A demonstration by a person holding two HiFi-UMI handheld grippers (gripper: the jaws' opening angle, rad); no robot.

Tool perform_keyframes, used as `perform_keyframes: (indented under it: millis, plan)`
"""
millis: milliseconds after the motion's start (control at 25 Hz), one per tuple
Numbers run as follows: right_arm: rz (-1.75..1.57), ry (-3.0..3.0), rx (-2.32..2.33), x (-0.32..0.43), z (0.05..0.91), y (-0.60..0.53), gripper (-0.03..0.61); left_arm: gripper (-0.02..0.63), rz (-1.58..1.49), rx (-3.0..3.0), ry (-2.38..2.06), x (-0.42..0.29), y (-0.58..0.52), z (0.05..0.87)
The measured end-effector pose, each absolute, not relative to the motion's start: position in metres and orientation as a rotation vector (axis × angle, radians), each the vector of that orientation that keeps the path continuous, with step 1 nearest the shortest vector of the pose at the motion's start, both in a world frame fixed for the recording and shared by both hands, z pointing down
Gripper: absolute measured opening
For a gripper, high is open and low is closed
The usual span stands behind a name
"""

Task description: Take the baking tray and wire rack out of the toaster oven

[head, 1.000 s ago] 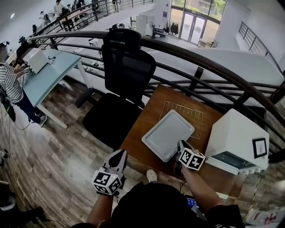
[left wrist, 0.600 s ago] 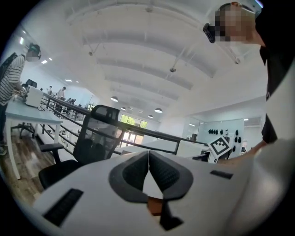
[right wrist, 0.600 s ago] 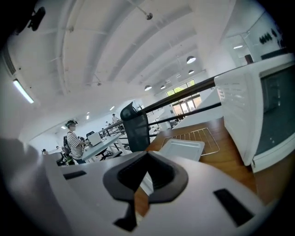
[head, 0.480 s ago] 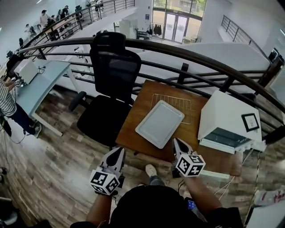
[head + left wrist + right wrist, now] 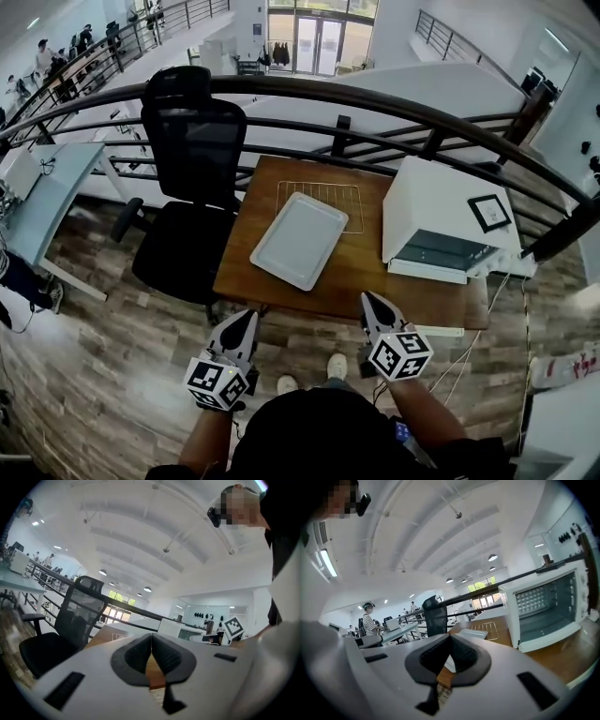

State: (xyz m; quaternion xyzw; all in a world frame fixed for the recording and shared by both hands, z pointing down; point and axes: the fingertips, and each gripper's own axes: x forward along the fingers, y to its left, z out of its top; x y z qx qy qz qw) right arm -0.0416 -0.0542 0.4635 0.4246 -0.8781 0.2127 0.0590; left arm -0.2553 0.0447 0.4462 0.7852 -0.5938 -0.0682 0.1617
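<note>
The grey baking tray (image 5: 299, 240) lies flat on the wooden table (image 5: 375, 281), with its far corner resting on the wire rack (image 5: 323, 199). At the table's right stands the white toaster oven (image 5: 450, 220), its door down and its cavity empty in the right gripper view (image 5: 543, 606). My left gripper (image 5: 249, 317) is shut and empty, off the table's front left corner. The right gripper (image 5: 367, 299), also shut and empty, hovers at the table's front edge, apart from the tray. In the right gripper view the tray (image 5: 471, 633) and rack (image 5: 485, 629) lie beyond the shut jaws.
A black office chair (image 5: 187, 178) stands left of the table. A curved dark railing (image 5: 375, 103) runs behind the table and oven. A white desk (image 5: 37, 197) stands far left on the wood floor (image 5: 112, 356). My own shoe (image 5: 336, 366) is below the table edge.
Both grippers have drawn back from the table toward my body. The right one has left the tray's near corner and now sits at the table's front edge. The tray and rack have not moved.
</note>
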Motion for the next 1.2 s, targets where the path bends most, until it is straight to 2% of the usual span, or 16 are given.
perform_keyframes:
  millis: [680,1200]
  plan:
    - [0.512,-2.739,1.353,0.075,0.435,-0.074,-0.005,0.012,-0.213,2.326,-1.688,-0.148,-0.008,0.422]
    - [0.516,-2.797,1.315,0.097,0.423,-0.094,-0.006,0.012,-0.176,2.324,-1.716,-0.126,-0.02,0.415]
